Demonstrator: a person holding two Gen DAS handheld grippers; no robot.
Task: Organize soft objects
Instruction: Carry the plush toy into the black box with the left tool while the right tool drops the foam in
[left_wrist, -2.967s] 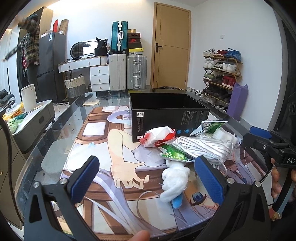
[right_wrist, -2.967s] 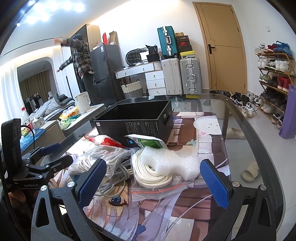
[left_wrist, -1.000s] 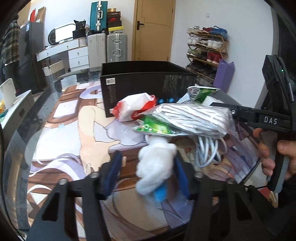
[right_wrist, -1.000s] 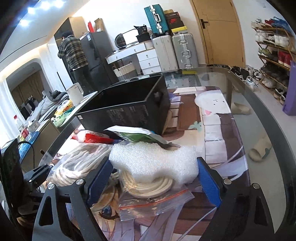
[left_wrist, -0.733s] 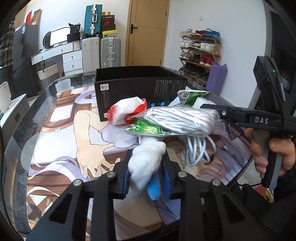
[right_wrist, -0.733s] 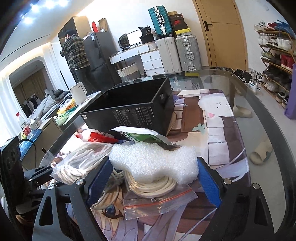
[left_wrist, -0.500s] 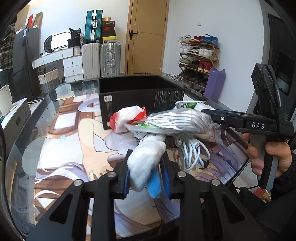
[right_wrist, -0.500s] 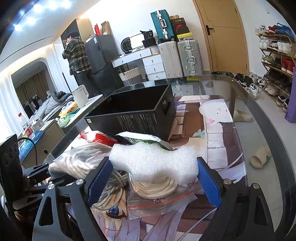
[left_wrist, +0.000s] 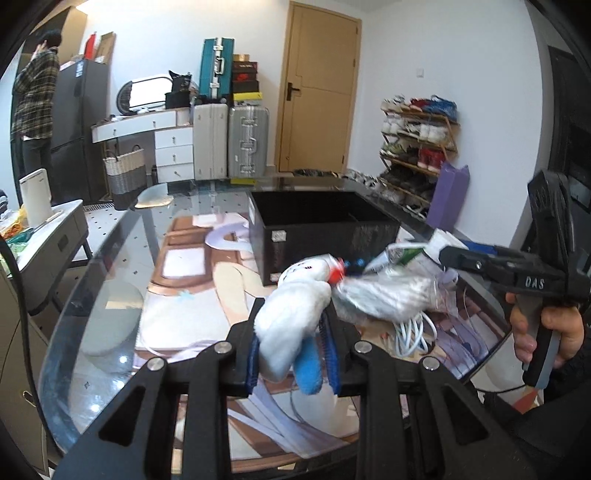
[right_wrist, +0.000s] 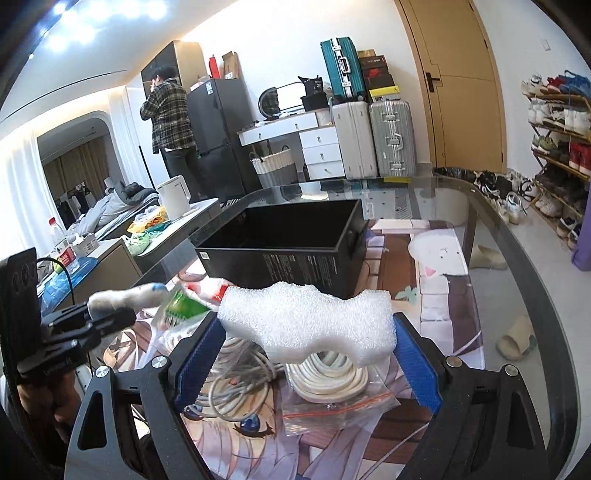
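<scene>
While both tools are loaded and raised off the tabletop (right_wrist: 513, 236), we judge the step in hand to be the carry toward the black box (right_wrist: 280, 240), which sits open-topped straight ahead of each tool. Our left tool (left_wrist: 291, 350) is clamped on a white plush toy (left_wrist: 291, 317); its blue pads press into the toy's sides, and a blue limb hangs down between them. Our right tool (right_wrist: 306, 354) is clamped on a white foam block (right_wrist: 306, 321), held across its width with the pads at either end.

The plush looks fluffy and limp, bulging above the pads and drooping forward. The foam is pebbly, wavy-edged and holds its shape, barely pinched by the grip.

Below the right tool lie bagged coils of white cord (right_wrist: 325, 376), and a green packet (right_wrist: 181, 306) sits just left of it, close to the left tool's load. A silvery bag (left_wrist: 384, 295) lies just right of the plush.

Next, we would need to move each tool forward over the box rim, then spread the pads so the pieces drop inside without snagging the cords.
</scene>
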